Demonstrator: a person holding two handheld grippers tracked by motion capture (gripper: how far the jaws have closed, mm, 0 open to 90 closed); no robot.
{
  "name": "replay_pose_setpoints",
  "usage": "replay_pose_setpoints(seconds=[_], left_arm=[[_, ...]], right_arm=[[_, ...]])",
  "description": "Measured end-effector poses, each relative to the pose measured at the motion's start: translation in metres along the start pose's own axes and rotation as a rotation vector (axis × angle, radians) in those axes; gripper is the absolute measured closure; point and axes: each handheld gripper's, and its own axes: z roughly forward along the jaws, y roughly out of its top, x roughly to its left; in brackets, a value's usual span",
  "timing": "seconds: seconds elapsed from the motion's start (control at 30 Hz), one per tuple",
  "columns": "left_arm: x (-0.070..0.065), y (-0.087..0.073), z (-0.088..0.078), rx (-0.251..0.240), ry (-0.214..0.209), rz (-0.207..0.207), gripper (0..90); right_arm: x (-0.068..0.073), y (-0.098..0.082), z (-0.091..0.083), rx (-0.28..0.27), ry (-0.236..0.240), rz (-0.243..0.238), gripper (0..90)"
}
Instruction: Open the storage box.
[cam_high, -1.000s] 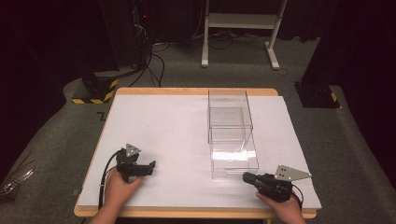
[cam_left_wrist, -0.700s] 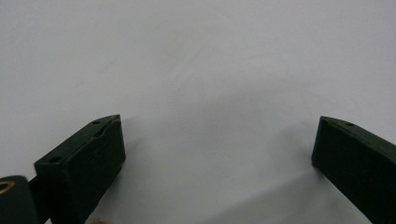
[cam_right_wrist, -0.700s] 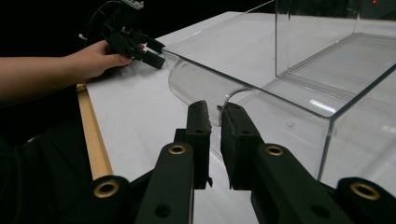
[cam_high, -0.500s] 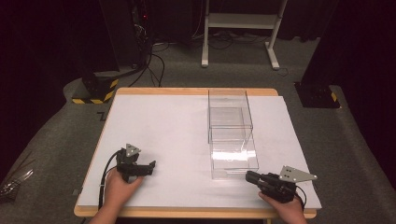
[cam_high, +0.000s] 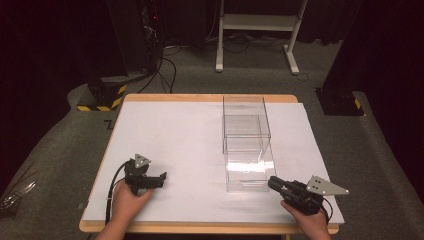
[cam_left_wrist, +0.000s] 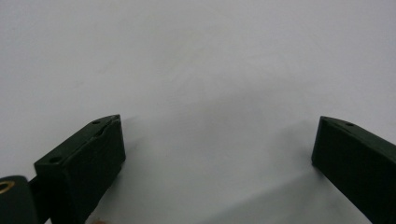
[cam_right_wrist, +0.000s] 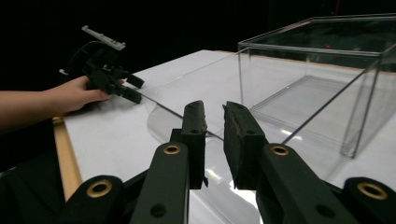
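A clear plastic box (cam_high: 246, 125) stands open-topped right of the table's middle. A clear flat lid (cam_high: 247, 170) lies in front of it, toward me. In the right gripper view the box (cam_right_wrist: 317, 84) is at the right and the lid's thin edge (cam_right_wrist: 163, 109) runs in between my jaws. My right gripper (cam_high: 272, 181) is at the lid's near right corner, and here (cam_right_wrist: 214, 109) its jaws are closed to a narrow gap on that edge. My left gripper (cam_high: 161, 178) rests on the white sheet at the near left, wide open (cam_left_wrist: 217, 135) with bare sheet between its jaws.
A white sheet (cam_high: 175, 135) covers the wooden table (cam_high: 200, 97). Past the far edge are a white stand's legs (cam_high: 255, 30), cables and a black-and-yellow base (cam_high: 102, 95). The other hand and its gripper (cam_right_wrist: 116, 79) show far off in the right gripper view.
My right gripper has shifted slightly to the right at the lid's corner. The left gripper has stayed where it was.
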Motion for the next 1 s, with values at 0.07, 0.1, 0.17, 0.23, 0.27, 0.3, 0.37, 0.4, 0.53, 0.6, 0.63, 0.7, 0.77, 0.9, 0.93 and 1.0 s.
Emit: replay_pose_setpoints(seconds=[0.07, 0.1, 0.17, 0.23, 0.27, 0.3, 0.37, 0.4, 0.53, 0.6, 0.63, 0.7, 0.77, 0.9, 0.93, 1.0], left_arm=[[0.000, 0.000, 0.000, 0.001, 0.000, 0.001, 2.9], [0.000, 0.000, 0.000, 0.000, 0.000, 0.001, 2.9], [0.000, 0.000, 0.000, 0.000, 0.000, 0.001, 2.9], [0.000, 0.000, 0.000, 0.000, 0.000, 0.001, 2.9], [0.000, 0.000, 0.000, 0.001, 0.001, 0.001, 2.9], [0.000, 0.000, 0.000, 0.001, 0.000, 0.001, 2.9], [0.000, 0.000, 0.000, 0.001, 0.000, 0.001, 2.9], [0.000, 0.000, 0.000, 0.000, 0.000, 0.001, 2.9], [0.000, 0.000, 0.000, 0.000, 0.000, 0.001, 2.9], [0.000, 0.000, 0.000, 0.001, 0.000, 0.001, 2.9], [0.000, 0.000, 0.000, 0.001, 0.000, 0.001, 2.9], [0.000, 0.000, 0.000, 0.000, 0.000, 0.001, 2.9], [0.000, 0.000, 0.000, 0.000, 0.000, 0.000, 2.9], [0.000, 0.000, 0.000, 0.000, 0.000, 0.000, 2.9], [0.000, 0.000, 0.000, -0.001, 0.000, 0.000, 2.9], [0.000, 0.000, 0.000, 0.000, 0.000, 0.000, 2.9]], right_arm=[[-0.001, 0.001, 0.000, -0.004, -0.027, -0.001, 76.4], [-0.002, 0.001, 0.000, -0.006, -0.037, -0.002, 75.8], [-0.003, 0.002, -0.001, -0.011, -0.076, -0.011, 74.5], [-0.005, 0.002, -0.002, -0.016, -0.121, -0.015, 72.9], [-0.006, 0.002, -0.002, -0.017, -0.146, -0.013, 71.7], [-0.007, 0.001, -0.003, -0.018, -0.164, -0.015, 71.5], [-0.011, 0.000, -0.004, -0.031, -0.203, -0.007, 69.5], [-0.012, 0.000, -0.006, -0.034, -0.228, -0.002, 68.6], [-0.018, -0.004, -0.010, -0.033, -0.355, 0.012, 65.9], [-0.022, -0.007, -0.010, -0.002, -0.436, 0.016, 64.4], [-0.025, -0.009, -0.010, 0.016, -0.469, 0.027, 63.7], [-0.031, -0.015, -0.009, 0.052, -0.523, 0.050, 62.4], [-0.035, -0.019, -0.008, 0.086, -0.554, 0.057, 61.5], [-0.038, -0.024, -0.005, 0.120, -0.587, 0.056, 60.8], [-0.037, -0.023, -0.005, 0.120, -0.590, 0.058, 60.8], [-0.037, -0.024, -0.004, 0.128, -0.598, 0.054, 60.5]])
